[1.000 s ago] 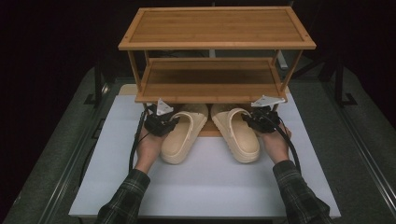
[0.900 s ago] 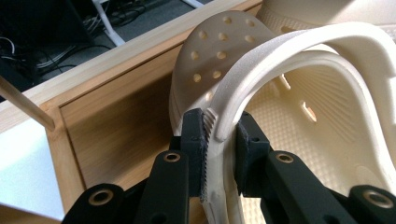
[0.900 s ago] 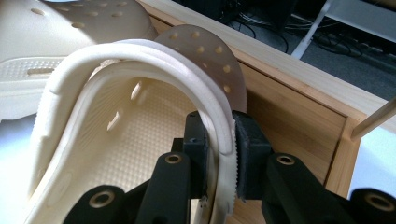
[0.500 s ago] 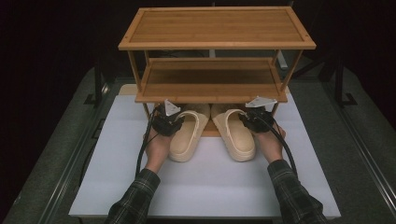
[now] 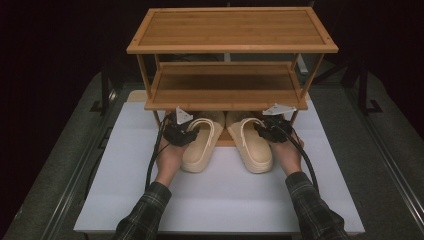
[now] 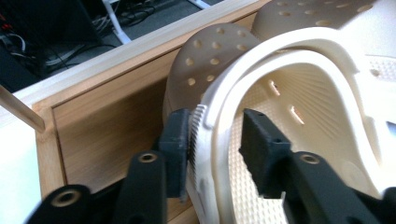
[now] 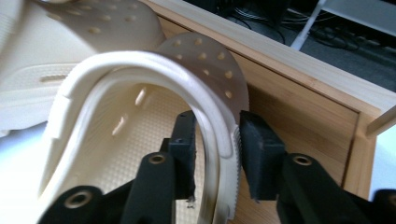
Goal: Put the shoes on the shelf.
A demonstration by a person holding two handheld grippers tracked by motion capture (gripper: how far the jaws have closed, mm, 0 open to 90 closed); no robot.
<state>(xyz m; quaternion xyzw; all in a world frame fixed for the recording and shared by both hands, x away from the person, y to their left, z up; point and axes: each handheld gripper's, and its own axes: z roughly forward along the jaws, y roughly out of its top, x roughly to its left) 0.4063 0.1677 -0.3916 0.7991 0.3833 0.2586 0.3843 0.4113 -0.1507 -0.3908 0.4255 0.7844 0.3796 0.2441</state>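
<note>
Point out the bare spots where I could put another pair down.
Bare: the rack's top shelf, its middle shelf, and the white mat between the sleeves. Crowded: the bottom shelf, where both clogs, left and right, sit with each gripper alongside.

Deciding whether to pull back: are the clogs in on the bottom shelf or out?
Partly in. The clogs' toes sit under the rack's middle shelf on the bottom board; their heels jut out over the white mat.

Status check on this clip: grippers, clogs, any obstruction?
Left gripper and right gripper just opening, jaws astride clog walls. Left clog and right clog toes-in on rack's bottom shelf. Nothing in the way.
</note>
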